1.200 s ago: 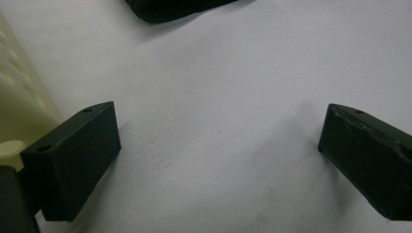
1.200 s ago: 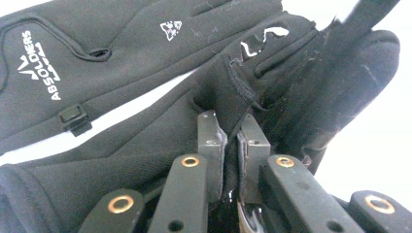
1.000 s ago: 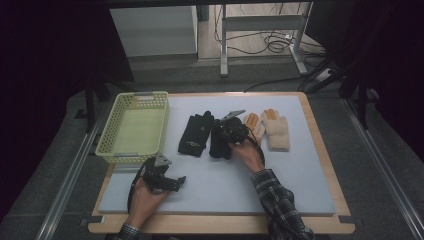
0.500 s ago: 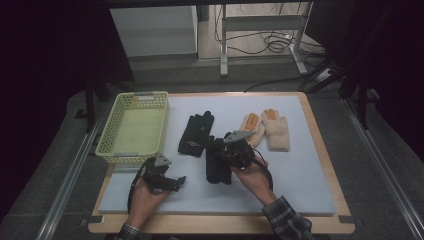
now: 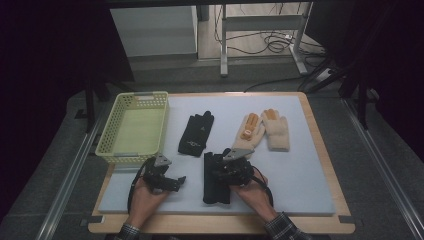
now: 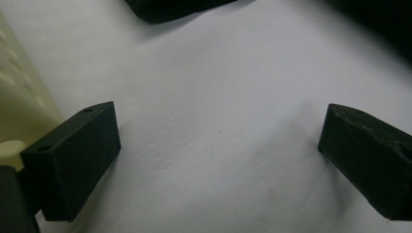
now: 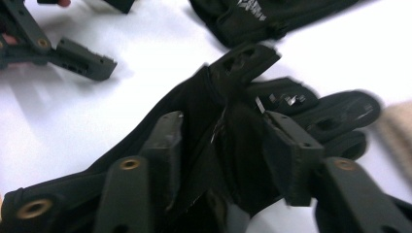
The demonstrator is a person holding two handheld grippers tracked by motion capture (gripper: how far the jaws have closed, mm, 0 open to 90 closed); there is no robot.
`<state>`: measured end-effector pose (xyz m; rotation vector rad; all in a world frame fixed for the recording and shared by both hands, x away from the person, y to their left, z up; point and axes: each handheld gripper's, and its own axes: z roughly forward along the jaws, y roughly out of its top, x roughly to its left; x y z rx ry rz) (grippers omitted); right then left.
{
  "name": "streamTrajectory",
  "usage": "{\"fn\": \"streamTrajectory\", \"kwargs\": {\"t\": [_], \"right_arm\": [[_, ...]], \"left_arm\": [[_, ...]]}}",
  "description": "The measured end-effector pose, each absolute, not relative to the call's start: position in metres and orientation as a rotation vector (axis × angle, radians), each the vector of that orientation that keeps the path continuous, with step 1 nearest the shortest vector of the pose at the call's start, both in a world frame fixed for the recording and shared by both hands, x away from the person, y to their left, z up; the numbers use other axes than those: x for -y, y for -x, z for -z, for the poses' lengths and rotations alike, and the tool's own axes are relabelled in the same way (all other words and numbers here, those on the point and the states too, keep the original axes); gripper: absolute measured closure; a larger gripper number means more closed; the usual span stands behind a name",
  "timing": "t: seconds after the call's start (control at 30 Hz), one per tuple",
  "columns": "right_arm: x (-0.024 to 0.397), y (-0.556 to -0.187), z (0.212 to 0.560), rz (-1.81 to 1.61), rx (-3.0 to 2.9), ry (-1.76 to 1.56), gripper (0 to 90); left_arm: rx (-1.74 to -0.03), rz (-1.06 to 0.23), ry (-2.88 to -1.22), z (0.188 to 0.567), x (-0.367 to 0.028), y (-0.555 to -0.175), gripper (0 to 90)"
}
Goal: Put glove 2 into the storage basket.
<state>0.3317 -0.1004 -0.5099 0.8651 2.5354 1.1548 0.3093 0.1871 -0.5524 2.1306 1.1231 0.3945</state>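
A black glove point(image 5: 214, 184) lies lengthwise on the white mat point(image 5: 300, 170) near the front edge. My right gripper point(image 5: 218, 170) sits over its upper end. In the right gripper view the glove point(image 7: 204, 102) bunches up between the jaws of my right gripper point(image 7: 228, 141), which have just been opening and stand apart from the fabric. A second black glove point(image 5: 196, 132) lies farther back. My left gripper point(image 5: 171, 183) rests open on the mat by the basket, and the left gripper view shows bare mat between the jaws of my left gripper point(image 6: 218, 145).
A pale yellow basket point(image 5: 107, 135) stands at the mat's left, seen as basket wall point(image 6: 19, 97) beside my left jaw. Two tan gloves point(image 5: 262, 131) lie side by side at the back right. The mat's right half is bare.
My right gripper pulled the black glove from beside the other glove toward the front edge, then its jaws spread apart. The left hand stayed put.
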Motion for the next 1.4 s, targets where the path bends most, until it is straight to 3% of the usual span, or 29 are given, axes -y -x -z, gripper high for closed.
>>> {"fn": "streamTrajectory", "kwargs": {"t": [0.27,0.9,1.4], "right_arm": [[0.103,-0.341,0.492,-1.178,-2.494,-0.848,41.2],[0.088,-0.372,0.515,-1.070,-2.533,-0.864,42.1],[0.035,-0.440,0.508,-1.092,-2.551,-0.786,43.3]], "left_arm": [[-1.126,-0.394,-2.128,0.552,-0.187,-0.309,1.6],[-1.121,-0.396,-2.132,0.552,-0.187,-0.309,1.6],[-1.123,-0.393,-2.131,0.552,-0.187,-0.309,1.6]]}}
